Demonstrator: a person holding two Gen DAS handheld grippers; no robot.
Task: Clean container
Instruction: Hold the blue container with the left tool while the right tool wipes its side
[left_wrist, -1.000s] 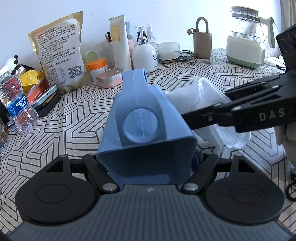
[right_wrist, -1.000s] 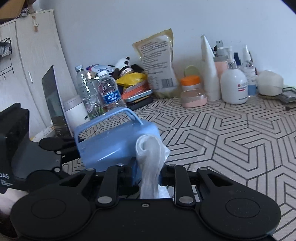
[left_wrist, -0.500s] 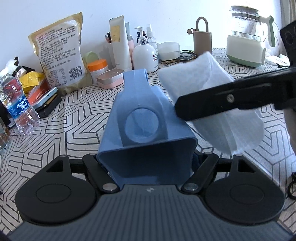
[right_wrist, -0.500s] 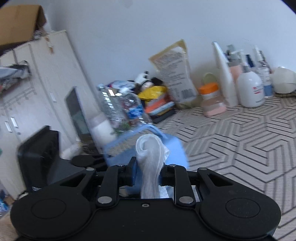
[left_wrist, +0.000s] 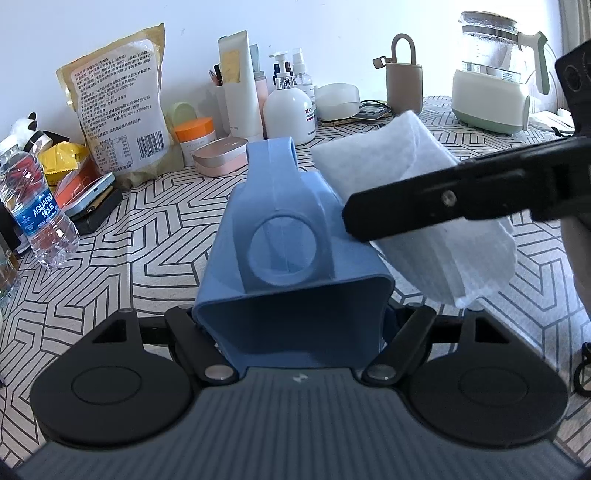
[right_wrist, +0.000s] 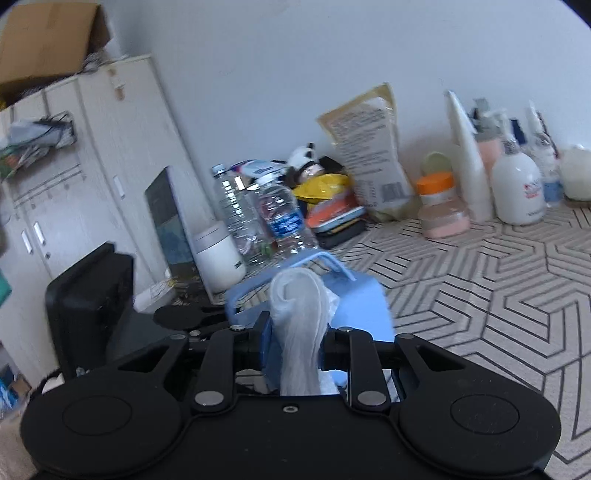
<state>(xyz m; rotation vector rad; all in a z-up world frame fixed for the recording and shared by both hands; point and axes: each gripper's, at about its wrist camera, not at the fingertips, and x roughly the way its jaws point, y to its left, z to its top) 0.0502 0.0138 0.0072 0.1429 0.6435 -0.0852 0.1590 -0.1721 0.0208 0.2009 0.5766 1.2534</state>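
Left wrist view first: my left claw (left_wrist: 291, 325) is clamped on the blue container (left_wrist: 291, 258), its jaws pressed against the two side walls at the near end. The container lies on its side, held above the patterned surface (left_wrist: 155, 236), its round recessed panel facing up at me and its handle end pointing away toward the white pump bottle (left_wrist: 289, 110). Coming in from the right of the container is my right claw (left_wrist: 436, 199), one black finger (left_wrist: 447, 201) lying across a white cloth (left_wrist: 424, 192). The cloth fans out just beside the container's right shoulder; I can't tell if it touches the plastic. Left of the container stand a water bottle (left_wrist: 38, 218) and a large printed food pouch (left_wrist: 118, 107); far right of it, a glass kettle on a pale green base (left_wrist: 493, 70).

Now the right wrist view, a bit blurred: the right claw (right_wrist: 297, 343) is nipped tight on the cloth (right_wrist: 299, 325), which bunches up in a twisted roll between the pads. Right behind the cloth sits the container (right_wrist: 362, 310), its thin handle arching over the top, with the left claw (right_wrist: 195, 321) gripping it from the left. Beyond the container are two water bottles (right_wrist: 280, 218), a white mug (right_wrist: 218, 258) and, further right, the pump bottle (right_wrist: 519, 188).
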